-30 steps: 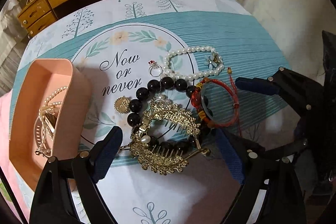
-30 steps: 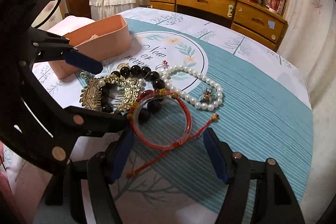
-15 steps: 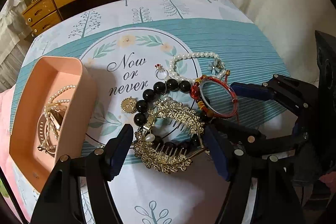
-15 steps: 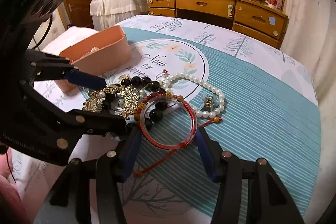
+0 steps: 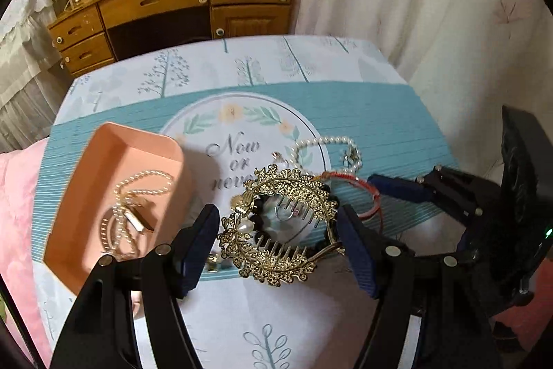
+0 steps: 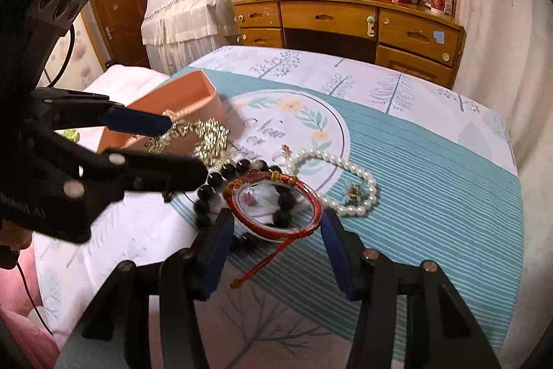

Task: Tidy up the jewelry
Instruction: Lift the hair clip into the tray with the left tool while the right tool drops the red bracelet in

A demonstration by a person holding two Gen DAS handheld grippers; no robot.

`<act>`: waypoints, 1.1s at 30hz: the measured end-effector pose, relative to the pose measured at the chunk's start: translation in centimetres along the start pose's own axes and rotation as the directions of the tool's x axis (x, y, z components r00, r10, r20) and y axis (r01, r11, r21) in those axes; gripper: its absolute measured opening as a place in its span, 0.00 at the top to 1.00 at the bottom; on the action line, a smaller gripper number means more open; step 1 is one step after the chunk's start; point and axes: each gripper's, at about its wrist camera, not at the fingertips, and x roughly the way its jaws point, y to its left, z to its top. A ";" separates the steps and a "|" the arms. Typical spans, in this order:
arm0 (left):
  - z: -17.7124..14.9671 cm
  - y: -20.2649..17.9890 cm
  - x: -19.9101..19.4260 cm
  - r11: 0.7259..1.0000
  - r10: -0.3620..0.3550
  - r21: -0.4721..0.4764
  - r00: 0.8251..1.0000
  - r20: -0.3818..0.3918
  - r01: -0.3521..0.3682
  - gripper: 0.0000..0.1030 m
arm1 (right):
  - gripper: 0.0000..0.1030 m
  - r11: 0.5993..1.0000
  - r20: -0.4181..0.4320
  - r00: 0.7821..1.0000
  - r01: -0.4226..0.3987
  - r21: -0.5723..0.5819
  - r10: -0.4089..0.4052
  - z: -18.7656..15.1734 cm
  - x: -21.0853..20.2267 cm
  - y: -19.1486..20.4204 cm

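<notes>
- The left gripper (image 5: 278,227) has its blue pads closed on the gold hair comb (image 5: 280,223), one pad at each end of the ornament. In the right wrist view the comb appears clear of the cloth beside the tray wall, so it reads as lifted, not just enclosed.
- The comb's long axis runs across the jaws from pad to pad, its teeth pointing inward. A black bead bracelet (image 6: 221,182) lies on the cloth beneath it.
- The right gripper (image 6: 274,225) has its pads at the two sides of the red bangle (image 6: 276,203), its jaws having just narrowed toward it. The bangle looks tipped up off the cloth, so a grip seems likely, with its red cord (image 6: 266,261) trailing down toward the camera.
- The pink tray (image 5: 103,196) stands just to the left of the comb, already holding a pearl chain (image 5: 138,206). The left hand is the nearer one, so the comb probably goes in first by a short sideways carry over the tray's wall.
- For the right gripper, the tray lies beyond the left one, so the bangle's path probably has to wait or pass around.
- Farther out on the tablecloth (image 5: 380,113), a white pearl bracelet (image 6: 345,182) and a small ring (image 6: 278,156) lie loose, not yet sorted.
- A wooden dresser (image 6: 345,23) stands behind the table.
</notes>
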 end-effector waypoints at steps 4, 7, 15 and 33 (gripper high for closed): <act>0.1 1.4 -1.6 1.000 -0.005 -0.021 1.000 0.016 0.005 0.33 | 0.50 1.000 0.011 1.000 0.008 0.010 -0.009 0.7 -0.3 1.1; 0.1 2.7 -2.8 1.000 0.001 -0.028 0.999 0.033 -0.001 0.33 | 0.50 1.000 0.029 1.000 0.005 0.023 -0.006 1.7 -0.8 2.1; -0.1 7.0 -5.6 0.999 0.022 -0.050 0.996 0.081 -0.018 0.33 | 0.49 1.000 0.099 0.995 -0.005 0.024 0.002 5.3 -2.0 5.7; -1.7 16.1 -8.3 0.998 0.051 -0.045 0.994 0.093 -0.047 0.33 | 0.49 0.999 0.180 0.984 0.021 -0.036 -0.014 10.6 0.5 14.8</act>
